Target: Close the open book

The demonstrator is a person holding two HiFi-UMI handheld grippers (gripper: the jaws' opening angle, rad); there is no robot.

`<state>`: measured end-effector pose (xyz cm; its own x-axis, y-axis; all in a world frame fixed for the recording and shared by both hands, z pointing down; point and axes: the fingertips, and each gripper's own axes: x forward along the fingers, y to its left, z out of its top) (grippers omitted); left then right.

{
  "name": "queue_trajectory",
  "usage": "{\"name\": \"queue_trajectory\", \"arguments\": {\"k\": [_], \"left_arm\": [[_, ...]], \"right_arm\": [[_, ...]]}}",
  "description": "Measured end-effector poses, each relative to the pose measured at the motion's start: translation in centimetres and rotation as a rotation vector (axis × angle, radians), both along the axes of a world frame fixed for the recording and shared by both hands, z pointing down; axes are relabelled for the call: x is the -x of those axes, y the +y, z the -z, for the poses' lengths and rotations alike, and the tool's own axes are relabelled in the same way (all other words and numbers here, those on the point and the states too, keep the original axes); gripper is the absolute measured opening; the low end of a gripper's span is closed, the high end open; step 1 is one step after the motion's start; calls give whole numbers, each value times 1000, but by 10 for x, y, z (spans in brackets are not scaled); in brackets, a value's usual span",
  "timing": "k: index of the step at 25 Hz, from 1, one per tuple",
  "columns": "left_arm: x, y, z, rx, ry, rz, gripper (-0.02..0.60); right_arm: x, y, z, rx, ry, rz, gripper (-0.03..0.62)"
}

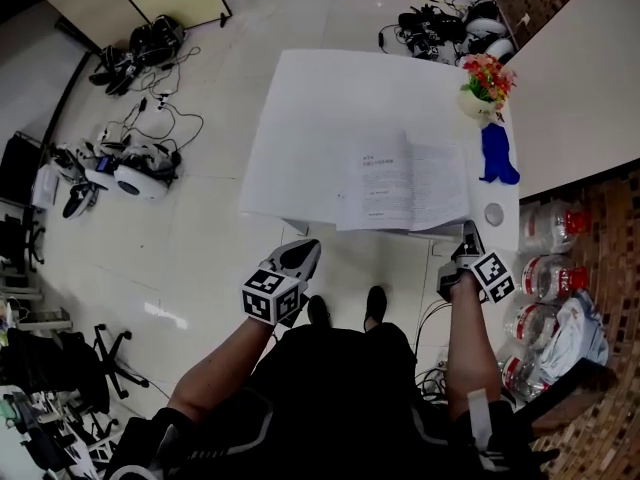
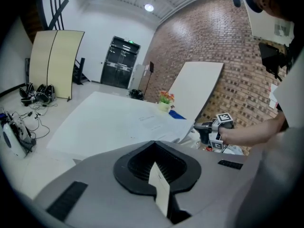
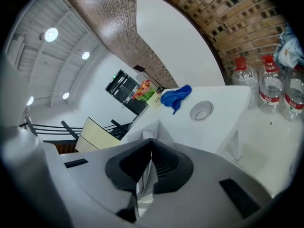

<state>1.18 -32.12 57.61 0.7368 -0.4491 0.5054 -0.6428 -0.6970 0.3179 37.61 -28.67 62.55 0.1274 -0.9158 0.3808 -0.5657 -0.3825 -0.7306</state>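
The person's lap (image 1: 340,388), dark-clothed, fills the foot of the head view, and a gripper is held out on either side of it.

The right gripper (image 1: 468,243) has its jaws together. Its own view shows the two pads meeting in a thin line, with nothing that I can make out between them. The left gripper (image 1: 300,256) is closed in the same way and carries nothing.

The book (image 1: 405,183) lies open and flat on the near right part of the table (image 1: 320,98), its near edge close to the table's front edge. Its spine runs away from the person, so one half lies to the left and one to the right.

From the right gripper the book is just ahead and slightly left. The tip hangs just off the front edge, near the right page's near corner. The left gripper sits off the table's front left corner, with the book up and to the right of it and farther off. The right hand is therefore the nearer one.

As I judge it, closing means swinging one half sideways over the spine onto the other, and the right half is the handy one. Closed jaws could slip under that page edge as a wedge; pinching it would need them parted first.

Farther out, a round dish (image 1: 493,213) sits just right of the book. A blue cloth (image 1: 497,155) lies behind the dish, and flowers (image 1: 485,80) stand at the far right corner. Bottles (image 1: 545,233) stand on the floor right of the table.
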Motion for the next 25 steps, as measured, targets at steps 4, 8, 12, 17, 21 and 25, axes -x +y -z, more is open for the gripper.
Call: {"name": "queue_trajectory", "arguments": {"k": [4, 8, 12, 17, 21, 25], "left_arm": [[1, 0, -1, 5, -5, 20, -6], [4, -2, -2, 3, -5, 32, -6], [12, -5, -5, 9, -2, 50, -6], [18, -10, -5, 5, 22, 67, -6], [28, -15, -4, -3, 41, 98, -6], [43, -16, -5, -2, 48, 132, -6]], "right_arm": [[-9, 9, -27, 80, -61, -25, 3], [-14, 23, -42, 197, 2, 3, 5], [-7, 15, -18, 229, 204, 113, 5], [51, -24, 38, 227, 661, 441, 12], [156, -52, 62, 181, 1066, 853, 109], [248, -56, 30, 197, 1415, 1224, 168]]}}
